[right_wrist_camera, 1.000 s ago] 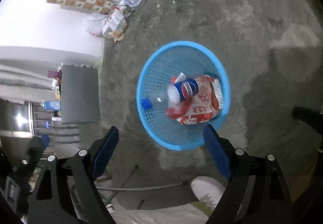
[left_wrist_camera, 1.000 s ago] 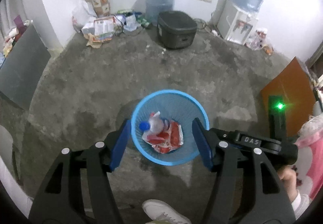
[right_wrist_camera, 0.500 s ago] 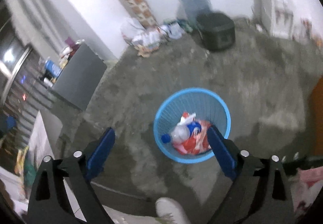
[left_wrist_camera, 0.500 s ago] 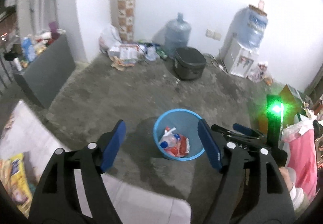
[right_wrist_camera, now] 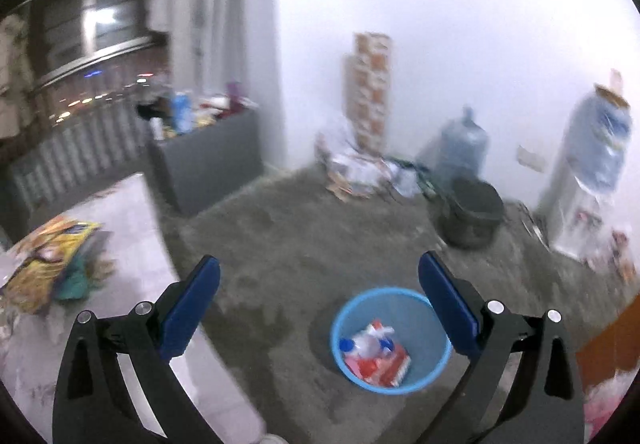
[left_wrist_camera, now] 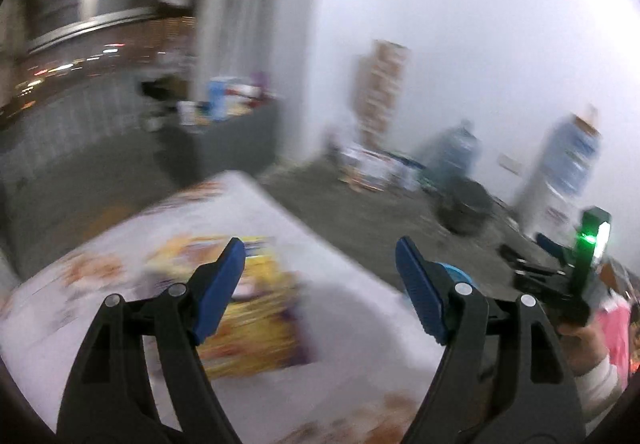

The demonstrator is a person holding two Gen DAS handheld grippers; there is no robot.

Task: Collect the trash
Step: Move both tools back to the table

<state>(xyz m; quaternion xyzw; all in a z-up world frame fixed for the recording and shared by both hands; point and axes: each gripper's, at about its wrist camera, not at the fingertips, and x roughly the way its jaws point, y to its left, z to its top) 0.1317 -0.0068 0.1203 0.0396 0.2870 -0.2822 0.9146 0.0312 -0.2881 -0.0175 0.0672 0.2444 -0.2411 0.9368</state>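
Observation:
A yellow snack bag (left_wrist_camera: 248, 308) lies on a white patterned table (left_wrist_camera: 360, 308), blurred by motion. My left gripper (left_wrist_camera: 320, 284) hovers over it, jaws wide apart with nothing between them. The same yellow bag (right_wrist_camera: 48, 244) sits at the far left of the right wrist view, beside something teal (right_wrist_camera: 76, 284). On the floor stands the blue mesh basket (right_wrist_camera: 436, 328), holding a plastic bottle (right_wrist_camera: 368, 340) and a red packet (right_wrist_camera: 384, 364). My right gripper (right_wrist_camera: 320, 304) is high above the floor left of the basket, its jaws opening and empty.
A grey cabinet (right_wrist_camera: 208, 160) with bottles on top stands by the curtain. Along the back wall are a paper pile (right_wrist_camera: 352, 168), a water jug (right_wrist_camera: 464, 144), a black cooker (right_wrist_camera: 472, 216) and a water dispenser (right_wrist_camera: 588, 172). A hand (left_wrist_camera: 580, 336) is at the right.
Both views rose and tilted up from over the basket. The left one swung left onto the table with the yellow bag. Both pairs of jaws spread wider.

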